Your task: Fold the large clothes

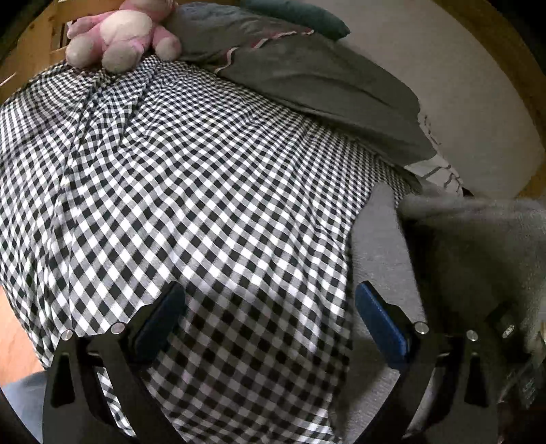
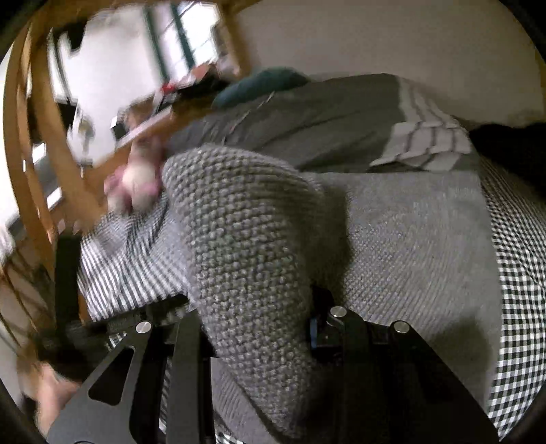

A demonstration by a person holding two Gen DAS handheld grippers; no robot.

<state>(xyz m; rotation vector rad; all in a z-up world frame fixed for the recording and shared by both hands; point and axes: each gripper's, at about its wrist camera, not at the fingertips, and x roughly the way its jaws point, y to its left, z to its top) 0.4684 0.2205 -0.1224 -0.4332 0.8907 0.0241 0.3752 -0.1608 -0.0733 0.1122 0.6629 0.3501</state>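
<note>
A grey knitted sweater (image 2: pixel 409 246) lies on a bed with a black-and-white checked cover (image 1: pixel 191 191). My right gripper (image 2: pixel 256 328) is shut on a fold of the sweater (image 2: pixel 245 239) and holds it lifted above the rest of the garment; its fingertips are hidden by the knit. In the left wrist view the sweater (image 1: pixel 378 273) shows at the right edge of the bed, with the raised part (image 1: pixel 477 232) blurred. My left gripper (image 1: pixel 269 317) is open and empty, its blue pads (image 1: pixel 378 324) wide apart above the checked cover.
A pink and white plush toy (image 1: pixel 123 34) sits at the head of the bed. Dark grey pillows (image 1: pixel 307 75) and a striped pillow (image 2: pixel 426 136) lie along the wall. A wooden bed frame (image 2: pixel 41 164) stands at the left. A teal cushion (image 1: pixel 300 17) lies behind.
</note>
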